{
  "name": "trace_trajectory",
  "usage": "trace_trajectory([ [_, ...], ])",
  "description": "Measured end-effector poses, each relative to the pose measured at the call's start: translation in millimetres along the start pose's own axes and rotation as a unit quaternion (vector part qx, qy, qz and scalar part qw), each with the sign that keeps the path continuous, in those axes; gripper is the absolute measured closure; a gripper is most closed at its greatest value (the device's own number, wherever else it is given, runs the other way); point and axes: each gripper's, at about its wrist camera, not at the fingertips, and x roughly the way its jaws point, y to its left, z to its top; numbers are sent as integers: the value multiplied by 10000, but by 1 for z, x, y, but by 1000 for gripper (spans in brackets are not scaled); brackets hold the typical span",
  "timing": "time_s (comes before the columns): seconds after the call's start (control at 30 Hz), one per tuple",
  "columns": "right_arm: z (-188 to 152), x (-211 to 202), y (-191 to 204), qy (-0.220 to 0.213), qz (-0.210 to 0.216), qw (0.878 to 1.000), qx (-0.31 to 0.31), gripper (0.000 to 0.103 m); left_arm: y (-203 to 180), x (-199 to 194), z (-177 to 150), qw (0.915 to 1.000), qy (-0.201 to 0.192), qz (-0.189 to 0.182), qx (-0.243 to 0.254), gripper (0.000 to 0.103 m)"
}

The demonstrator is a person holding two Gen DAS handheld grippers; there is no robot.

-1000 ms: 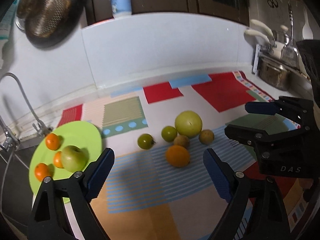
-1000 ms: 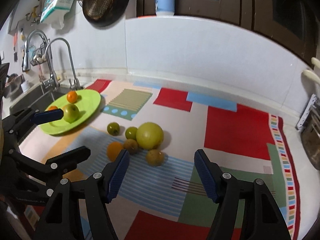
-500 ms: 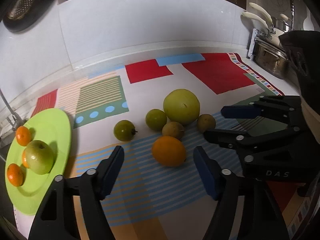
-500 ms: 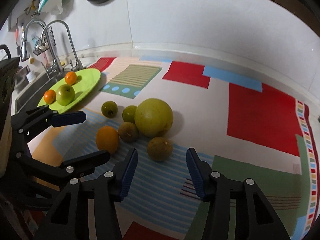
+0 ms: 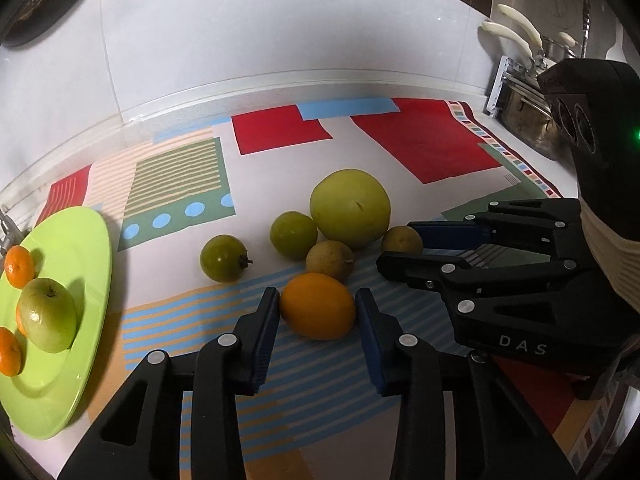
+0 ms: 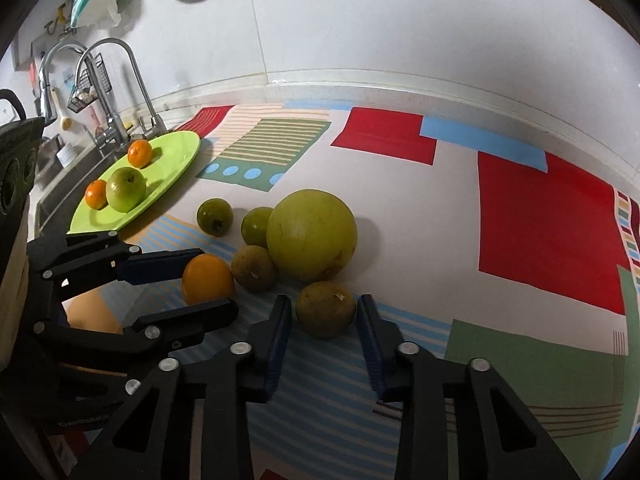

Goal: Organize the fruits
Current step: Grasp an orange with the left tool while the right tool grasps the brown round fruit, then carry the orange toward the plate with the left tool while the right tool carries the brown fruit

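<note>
My left gripper rests low on the mat, its jaws closing, with both blue pads against the sides of an orange. My right gripper is shut on a small brown fruit that still sits on the mat. Just behind them lie a large yellow-green fruit, another brown fruit and two small green fruits. To the left, a lime-green plate holds a green apple and small mandarins.
A patterned mat covers the counter. The sink and faucet lie left of the plate, and a metal pot stands at the right. A white wall closes the back. The two grippers sit close side by side.
Both grippers came down and forward to the fruit pile. The left jaws narrowed around the orange, and the right jaws narrowed onto the brown fruit.
</note>
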Motion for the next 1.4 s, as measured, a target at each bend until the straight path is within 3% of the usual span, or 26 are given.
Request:
trace_trajectory([
  [0.43,-4,-30,11,-243,-75,9994,239,72,3,-36,-4,9993,-267,205,-163,65],
  [0.93,-4,-85,59,-762,-51,9969,165,72,14,-109,-23,9937,-874,548,-438,65],
  [1.4,6,-109,115,-1166,81,9931,75,72,47,-167,-42,9867,-1288,855,-493,65],
])
